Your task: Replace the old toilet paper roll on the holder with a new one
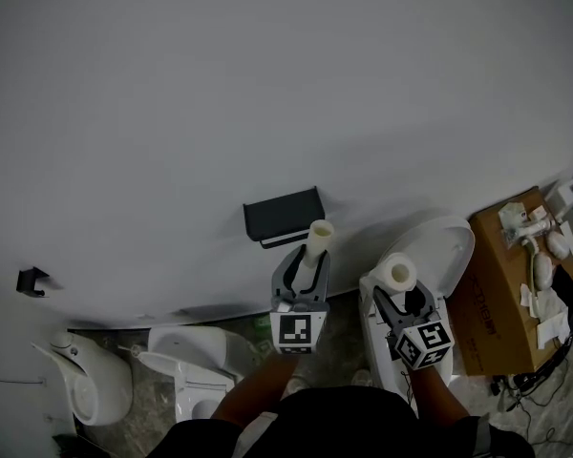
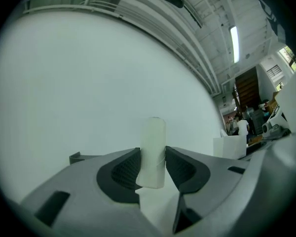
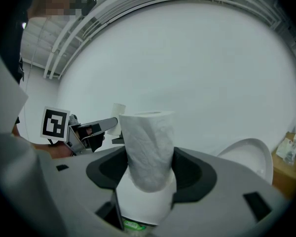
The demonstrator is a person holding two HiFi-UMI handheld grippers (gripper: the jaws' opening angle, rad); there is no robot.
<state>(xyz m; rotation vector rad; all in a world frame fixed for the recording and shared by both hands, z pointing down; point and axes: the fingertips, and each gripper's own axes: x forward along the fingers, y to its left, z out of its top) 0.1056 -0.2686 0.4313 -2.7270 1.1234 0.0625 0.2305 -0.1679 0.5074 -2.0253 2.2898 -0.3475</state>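
A black paper holder [image 1: 284,216] hangs empty on the grey wall. My left gripper [image 1: 306,267] is just below and right of it, shut on a bare cardboard tube [image 1: 320,232] that stands upright between the pads. In the left gripper view the tube [image 2: 153,147] is pinched in my left gripper [image 2: 153,171], and a corner of the holder [image 2: 77,157] shows at the left. My right gripper [image 1: 401,294] is shut on a full white toilet paper roll [image 1: 397,273]. The right gripper view shows that roll [image 3: 148,147] squeezed in my right gripper [image 3: 149,174], with the left gripper [image 3: 96,128] and its tube [image 3: 119,112] beyond.
A white toilet with its lid raised [image 1: 441,248] stands under my right gripper. A cardboard box [image 1: 501,299] carrying small fittings sits at the right. Other white ceramic fixtures [image 1: 88,382] rest on the floor at the lower left. A small black bracket [image 1: 31,281] is on the wall.
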